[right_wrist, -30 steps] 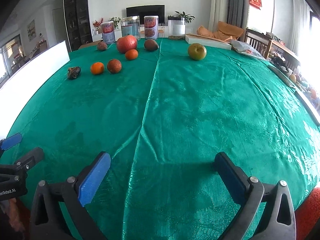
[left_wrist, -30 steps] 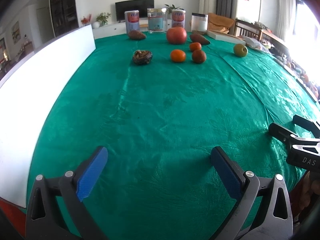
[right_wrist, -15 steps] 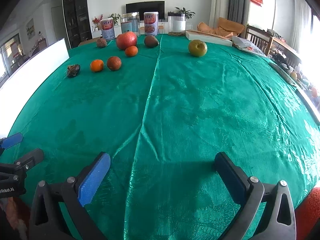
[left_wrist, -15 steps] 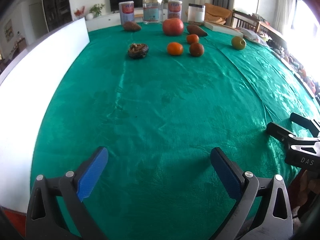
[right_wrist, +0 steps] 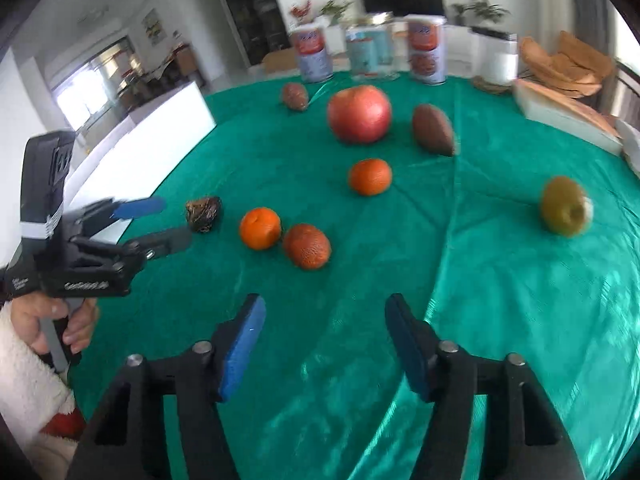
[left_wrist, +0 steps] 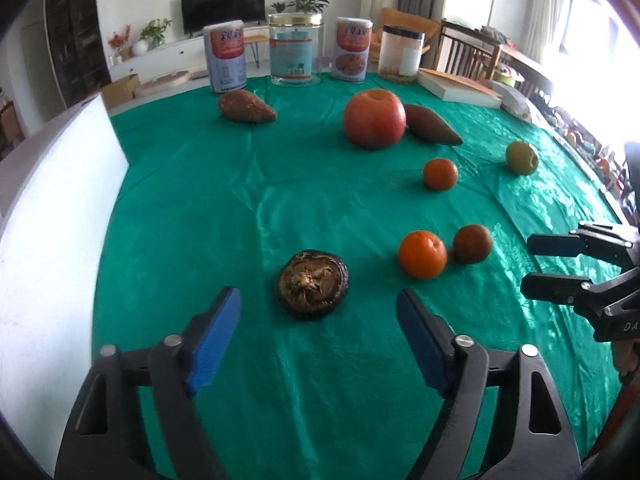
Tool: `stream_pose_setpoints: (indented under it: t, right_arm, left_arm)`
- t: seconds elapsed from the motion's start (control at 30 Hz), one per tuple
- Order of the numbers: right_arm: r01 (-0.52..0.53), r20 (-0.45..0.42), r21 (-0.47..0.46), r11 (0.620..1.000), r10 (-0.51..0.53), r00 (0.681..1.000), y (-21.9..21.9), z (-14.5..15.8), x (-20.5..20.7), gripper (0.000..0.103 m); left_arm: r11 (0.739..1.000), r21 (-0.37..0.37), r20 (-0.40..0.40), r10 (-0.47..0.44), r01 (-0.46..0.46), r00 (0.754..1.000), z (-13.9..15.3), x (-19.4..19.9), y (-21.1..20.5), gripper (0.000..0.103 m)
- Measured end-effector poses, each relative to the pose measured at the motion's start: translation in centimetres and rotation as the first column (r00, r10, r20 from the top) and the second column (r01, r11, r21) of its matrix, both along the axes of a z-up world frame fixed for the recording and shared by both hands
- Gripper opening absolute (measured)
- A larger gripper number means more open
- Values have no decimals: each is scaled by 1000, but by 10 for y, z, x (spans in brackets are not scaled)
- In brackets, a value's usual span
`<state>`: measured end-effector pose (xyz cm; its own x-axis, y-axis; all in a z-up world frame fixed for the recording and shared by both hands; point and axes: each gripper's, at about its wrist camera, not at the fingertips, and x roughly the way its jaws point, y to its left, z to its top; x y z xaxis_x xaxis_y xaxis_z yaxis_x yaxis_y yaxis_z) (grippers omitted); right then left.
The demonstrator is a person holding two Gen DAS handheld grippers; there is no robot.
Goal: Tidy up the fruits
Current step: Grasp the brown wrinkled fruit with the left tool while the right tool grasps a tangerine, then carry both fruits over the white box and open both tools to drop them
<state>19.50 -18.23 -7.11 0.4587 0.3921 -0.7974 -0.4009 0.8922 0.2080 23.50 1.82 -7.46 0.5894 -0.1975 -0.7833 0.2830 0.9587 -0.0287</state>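
Note:
My left gripper (left_wrist: 318, 308) is open and empty, its blue pads just short of a dark brown wrinkled fruit (left_wrist: 313, 285) on the green cloth. Right of it lie an orange (left_wrist: 422, 254) and a reddish-brown fruit (left_wrist: 472, 243). Farther back are a small orange (left_wrist: 440, 174), a big red apple (left_wrist: 374, 118), two brown pointed fruits (left_wrist: 246, 107) (left_wrist: 430, 124) and a green fruit (left_wrist: 521, 157). My right gripper (right_wrist: 322, 320) is open and empty, a short way before the reddish-brown fruit (right_wrist: 307, 246) and orange (right_wrist: 260, 228).
A white board (left_wrist: 52, 216) stands along the table's left edge. Tins and jars (left_wrist: 295, 49) line the far edge, with a flat box (left_wrist: 460, 89) at the back right. The left gripper shows in the right wrist view (right_wrist: 150, 220), and the right gripper in the left wrist view (left_wrist: 560, 264).
Both grippers have moved forward across the table toward the fruits, which now look much nearer. Both stay open and empty.

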Motion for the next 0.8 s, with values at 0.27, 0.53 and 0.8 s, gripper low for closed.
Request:
stream_pose_setpoints:
  t: [0.27,0.53,0.8]
  right_arm:
    - [-145,-5,-62,987,145,989,42,-10,37,48]
    - [-112,0,-86,990,112,994,51,-6,37,30]
    - [-182,-100,13,983,183,978,70,33,-15,30]
  left_arm:
    - [999,12,-6,-40,40,999,-15,14,1,78]
    - [998,-64,11,21,-21,1000,-4,7,17,43]
    - [932,-343,-70,98,-116,993,78,-99,63,43]
